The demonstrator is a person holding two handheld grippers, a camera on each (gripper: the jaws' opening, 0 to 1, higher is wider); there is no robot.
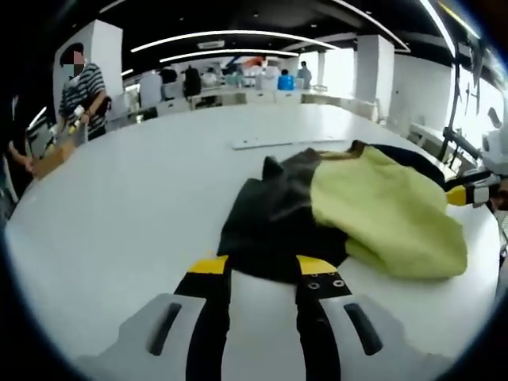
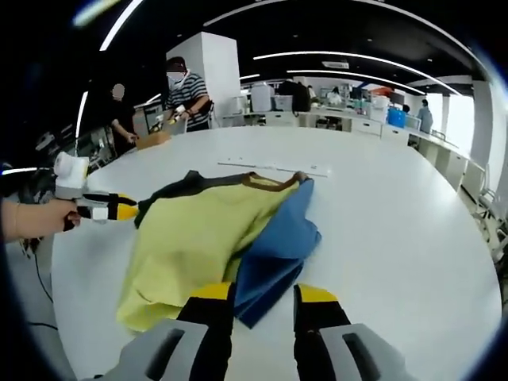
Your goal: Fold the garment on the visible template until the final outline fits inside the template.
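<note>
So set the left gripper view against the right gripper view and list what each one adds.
Left gripper view: the garment's black panel lies nearest its open jaws.

Right gripper view: a blue panel reaches between that gripper's jaws, and a hand holds the other gripper.

Both: the yellow-green fabric, the white round table, and a person in a striped shirt.

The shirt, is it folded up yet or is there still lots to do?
Just begun. The garment lies rumpled on the white table, yellow-green over its dark part, a blue part flopped across. The right gripper has its jaws astride the blue tip; the left gripper sits at the dark edge. All the neat folds remain.
</note>
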